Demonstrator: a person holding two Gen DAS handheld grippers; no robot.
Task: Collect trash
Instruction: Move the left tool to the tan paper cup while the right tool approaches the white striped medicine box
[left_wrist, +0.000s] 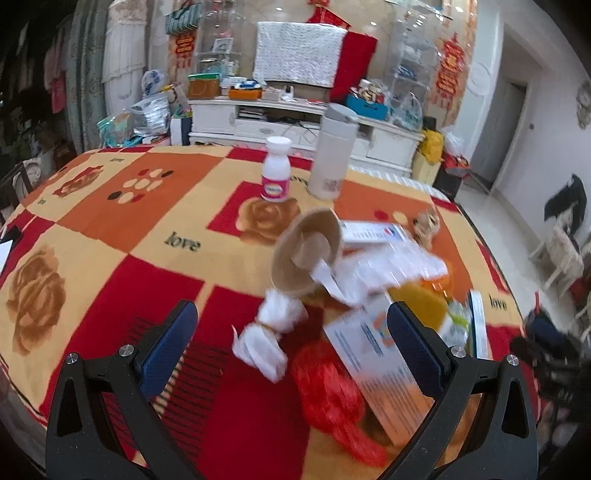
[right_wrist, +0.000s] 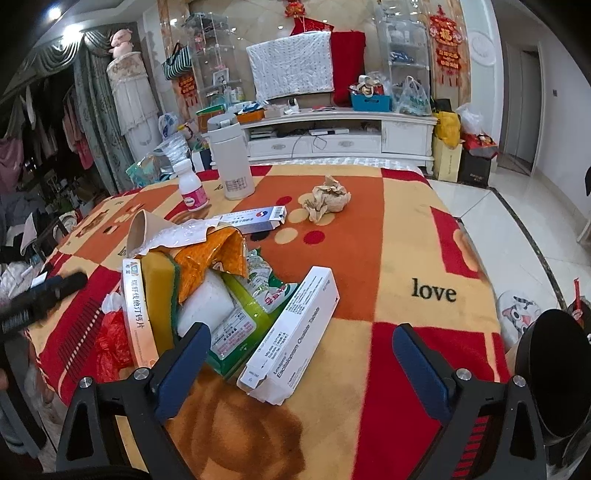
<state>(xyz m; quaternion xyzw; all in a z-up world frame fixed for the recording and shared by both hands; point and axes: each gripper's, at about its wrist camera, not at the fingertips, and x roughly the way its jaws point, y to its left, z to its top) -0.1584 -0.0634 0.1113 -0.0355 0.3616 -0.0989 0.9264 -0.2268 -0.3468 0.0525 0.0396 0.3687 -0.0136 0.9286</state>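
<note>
Trash pile (right_wrist: 207, 280) mid-table, left of centre. White tablet box (right_wrist: 291, 336) long axis runs 7 to 1 o'clock, near end between the right gripper (right_wrist: 297, 373) fingers, not touched; jaws wide open. Left gripper (left_wrist: 291, 354) also spread wide, empty, over white wrapper (left_wrist: 269, 332). Paper cup (left_wrist: 306, 251) mouth faces left camera. Crumpled paper ball (right_wrist: 327, 201) clear only in right view, at 12 o'clock.

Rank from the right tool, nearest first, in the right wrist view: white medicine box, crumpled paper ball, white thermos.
From the right tool:
1. white medicine box, just ahead, between the fingers.
2. crumpled paper ball, mid-table, slightly right of centre.
3. white thermos, far edge, left of centre.
</note>
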